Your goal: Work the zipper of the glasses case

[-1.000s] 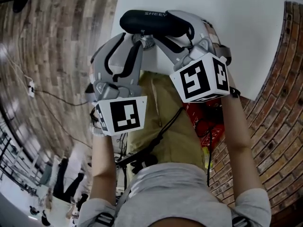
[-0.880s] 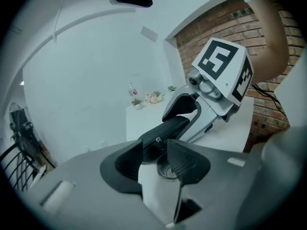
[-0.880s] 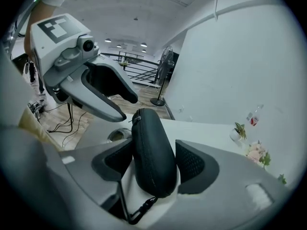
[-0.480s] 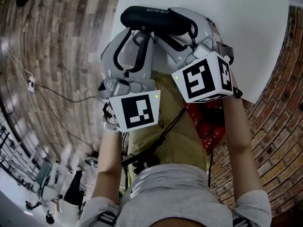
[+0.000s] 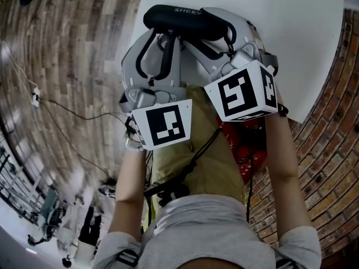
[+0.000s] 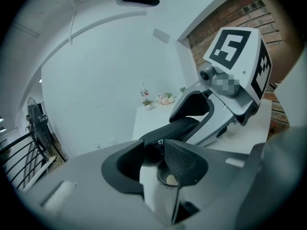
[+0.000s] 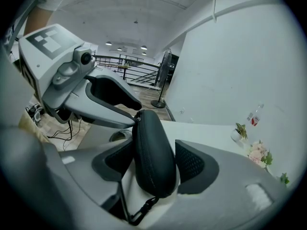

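**Case clamped, left jaws homing in on the zipper pull**

The right gripper is clenched across the black glasses case, holding it over the near edge of the white surface. The left gripper sits at the case's other end. Its jaws have just been closing around the small zipper pull, with a sliver of gap left, so no firm pinch yet. The zipper looks fully shut, and the pulling is all still to come.
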A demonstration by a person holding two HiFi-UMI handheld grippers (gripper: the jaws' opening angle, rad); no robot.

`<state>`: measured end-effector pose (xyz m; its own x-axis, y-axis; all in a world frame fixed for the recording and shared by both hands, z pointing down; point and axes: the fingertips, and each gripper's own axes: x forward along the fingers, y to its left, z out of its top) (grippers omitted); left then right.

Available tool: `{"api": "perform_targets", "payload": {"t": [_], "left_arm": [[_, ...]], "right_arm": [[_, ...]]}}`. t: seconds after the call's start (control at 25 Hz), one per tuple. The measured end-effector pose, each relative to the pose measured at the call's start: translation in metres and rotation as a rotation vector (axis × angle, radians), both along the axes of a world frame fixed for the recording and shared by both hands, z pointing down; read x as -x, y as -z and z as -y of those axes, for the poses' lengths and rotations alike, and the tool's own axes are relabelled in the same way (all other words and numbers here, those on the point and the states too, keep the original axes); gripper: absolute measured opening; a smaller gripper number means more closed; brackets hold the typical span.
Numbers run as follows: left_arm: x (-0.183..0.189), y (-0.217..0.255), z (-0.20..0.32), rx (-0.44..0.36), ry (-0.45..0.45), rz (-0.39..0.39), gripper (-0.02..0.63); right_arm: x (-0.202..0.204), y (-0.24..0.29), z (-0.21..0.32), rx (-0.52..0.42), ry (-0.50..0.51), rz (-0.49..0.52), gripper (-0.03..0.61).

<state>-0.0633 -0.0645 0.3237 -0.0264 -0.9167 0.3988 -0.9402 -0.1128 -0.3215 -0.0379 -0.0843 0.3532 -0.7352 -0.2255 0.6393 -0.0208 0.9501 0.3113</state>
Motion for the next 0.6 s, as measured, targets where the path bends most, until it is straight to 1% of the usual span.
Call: {"api": "perform_targets", "payload": {"t": [0.2, 0.32, 0.48, 0.6], "left_arm": [[0.003, -0.002, -0.003, 0.001, 0.013, 0.008, 0.117], [0.0, -0.003, -0.003, 0.001, 0.0, 0.042, 0.104], [-0.007, -0.005, 0.0, -0.004, -0.027, 0.101, 0.071], [-0.008, -0.008, -0.002, -0.007, -0.013, 0.132, 0.049]], "right_arm": [[0.0, 0.0, 0.0, 0.001, 0.0, 0.002, 0.273], [-0.001, 0.0, -0.001, 0.004, 0.0, 0.002, 0.273], [-0.002, 0.0, 0.001, 0.014, 0.002, 0.005, 0.272], [-0.001, 0.001, 0.002, 0.021, 0.004, 0.008, 0.272]]}}
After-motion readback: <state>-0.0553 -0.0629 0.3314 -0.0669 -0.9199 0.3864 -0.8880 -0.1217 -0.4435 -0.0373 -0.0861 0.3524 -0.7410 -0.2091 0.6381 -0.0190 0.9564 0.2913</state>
